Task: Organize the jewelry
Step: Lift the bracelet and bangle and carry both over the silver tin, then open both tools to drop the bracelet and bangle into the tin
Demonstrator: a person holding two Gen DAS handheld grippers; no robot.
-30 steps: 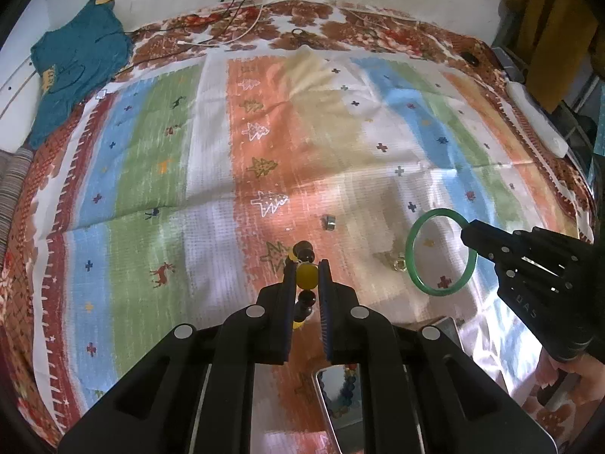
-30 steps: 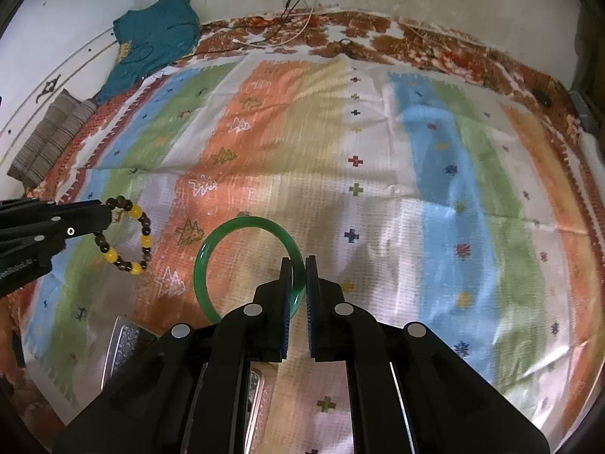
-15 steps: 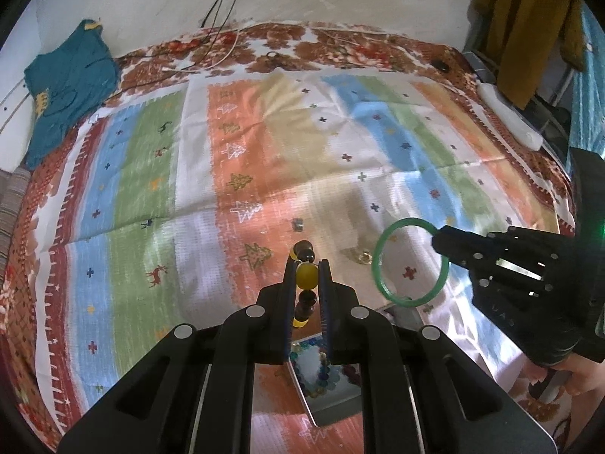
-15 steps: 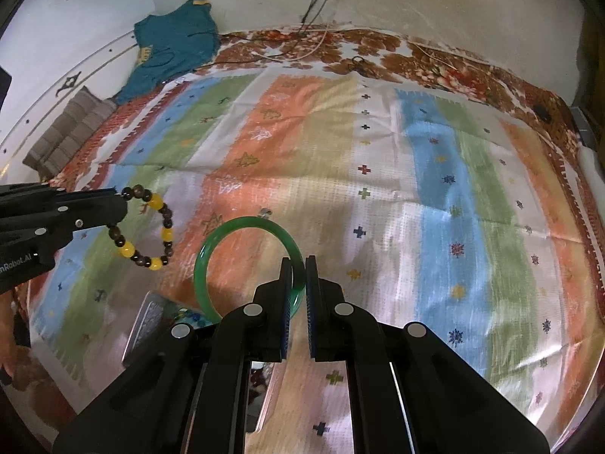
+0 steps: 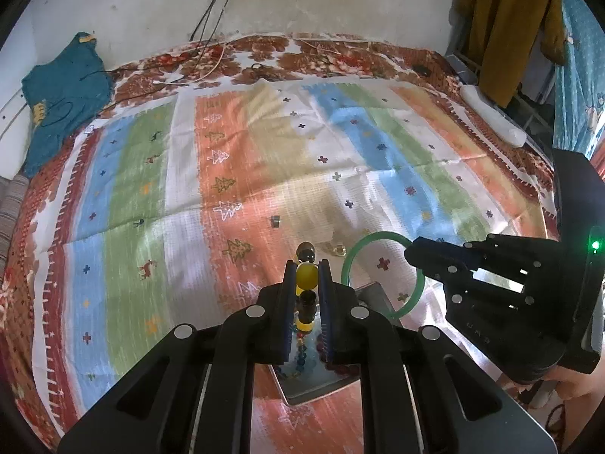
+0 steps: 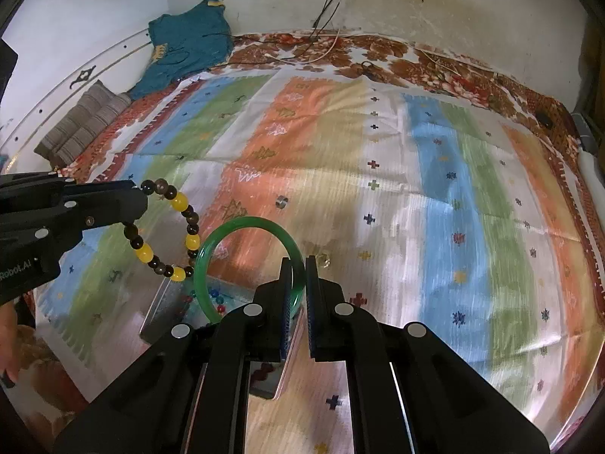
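My left gripper [image 5: 307, 268] is shut on a bracelet of yellow and dark beads [image 5: 307, 278], which hangs in the air. The right wrist view shows this bracelet [image 6: 178, 201] dangling as a loop from the left gripper [image 6: 140, 193]. A green bangle [image 6: 211, 249] is pinched at its rim by my right gripper [image 6: 299, 265], which is shut on it. From the left wrist view the bangle [image 5: 349, 261] stands upright at the right gripper's tip [image 5: 410, 255]. Below both lies an open metal tin [image 5: 321, 384] holding colourful beads. The tin [image 6: 159, 310] is partly hidden by the fingers.
A small silver ring [image 5: 275, 221] and a gold piece [image 5: 339, 250] lie on the striped cloth [image 5: 151, 227]. A teal garment [image 5: 60, 102] and cables sit at the far edge, a striped cushion [image 6: 83, 121] at far left. A mustard garment [image 5: 503, 19] hangs at right.
Both grippers have lifted and drawn back toward the near edge with their jewelry still held. The metal tin has come into full view beneath them.
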